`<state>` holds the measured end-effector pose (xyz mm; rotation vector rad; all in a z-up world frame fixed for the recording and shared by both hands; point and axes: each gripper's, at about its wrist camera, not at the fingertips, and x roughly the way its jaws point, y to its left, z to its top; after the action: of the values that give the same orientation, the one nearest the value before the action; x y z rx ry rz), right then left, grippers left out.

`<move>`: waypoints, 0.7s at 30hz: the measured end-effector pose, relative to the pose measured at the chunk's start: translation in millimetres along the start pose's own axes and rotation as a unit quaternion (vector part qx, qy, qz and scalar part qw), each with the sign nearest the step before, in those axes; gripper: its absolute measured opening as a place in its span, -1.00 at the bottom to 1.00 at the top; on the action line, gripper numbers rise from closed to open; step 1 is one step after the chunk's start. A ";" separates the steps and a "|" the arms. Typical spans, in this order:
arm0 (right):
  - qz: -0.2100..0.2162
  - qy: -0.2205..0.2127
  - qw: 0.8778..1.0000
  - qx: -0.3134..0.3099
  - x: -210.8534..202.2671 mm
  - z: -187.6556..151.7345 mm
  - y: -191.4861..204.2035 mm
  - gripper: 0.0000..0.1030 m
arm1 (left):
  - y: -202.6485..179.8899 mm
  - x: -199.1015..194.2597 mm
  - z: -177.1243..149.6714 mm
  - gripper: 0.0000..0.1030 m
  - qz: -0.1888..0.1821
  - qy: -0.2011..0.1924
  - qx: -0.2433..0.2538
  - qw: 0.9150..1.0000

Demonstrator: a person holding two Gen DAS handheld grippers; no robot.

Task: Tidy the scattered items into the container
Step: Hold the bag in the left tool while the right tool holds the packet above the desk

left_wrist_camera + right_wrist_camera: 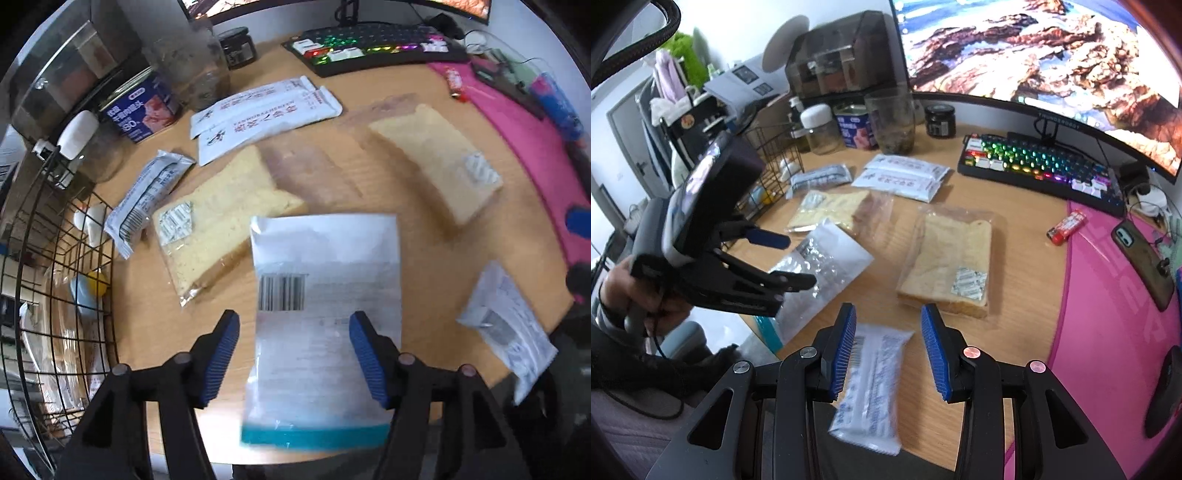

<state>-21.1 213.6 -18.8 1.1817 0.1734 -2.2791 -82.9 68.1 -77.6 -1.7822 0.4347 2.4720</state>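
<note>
We cannot read the print on the white pouch (pixel 325 280) at the centre of the left wrist view; it is smeared by blur, and its teal lower edge runs under the gripper body. At the far left of that frame, the contents of the wire basket (pixel 55 295) show only as pale shapes behind the bars. The bagged bread slice (pixel 436 162) at upper right is soft with blur. In the right wrist view, the small white packet (pixel 871 384) at lower centre is blurred, its text illegible. We lose the mouse (pixel 1167 391) past the right edge, and the monitor (pixel 1034 55) is cropped at the top.
</note>
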 end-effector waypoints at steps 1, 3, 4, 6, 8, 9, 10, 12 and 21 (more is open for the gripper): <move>0.000 0.010 1.000 0.002 5.0 -4.3 1.3 -0.24 | -3.8 2.5 -1.6 0.34 0.006 0.004 0.002 1.000; 0.013 0.039 0.999 0.009 15.8 -15.0 4.8 -0.16 | -8.4 -0.9 -2.3 0.36 0.022 -0.007 0.003 1.000; 0.016 0.054 0.998 0.016 22.0 -22.6 7.4 -0.10 | -10.5 -1.1 -1.6 0.37 0.028 -0.008 0.002 1.000; 0.013 0.062 0.998 0.029 27.6 -29.7 9.2 0.06 | -12.6 -0.8 -1.6 0.43 0.045 -0.018 -0.005 0.999; 0.007 0.071 0.997 0.036 34.0 -35.7 13.2 0.11 | -16.1 -1.1 -3.1 0.53 0.067 -0.025 0.003 0.997; 0.000 0.073 0.997 0.032 37.5 -37.7 16.1 0.12 | -16.0 -0.6 -3.8 0.54 0.070 -0.026 0.002 0.997; -0.014 0.074 0.997 0.030 40.8 -38.8 17.0 0.13 | -14.1 0.1 -4.5 0.58 0.070 -0.027 0.000 0.997; -0.033 0.079 0.996 0.025 46.5 -40.4 15.9 0.13 | -9.5 1.9 -4.9 0.60 0.064 -0.026 -0.007 0.998; -0.097 0.100 0.990 0.021 55.2 -48.9 -1.6 0.09 | -9.7 -5.2 -8.5 0.59 0.000 -0.010 -0.004 1.000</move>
<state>-12.1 209.2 -92.0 1.4731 0.3298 -2.3346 -71.3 75.8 -77.0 -1.7598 0.4222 2.4923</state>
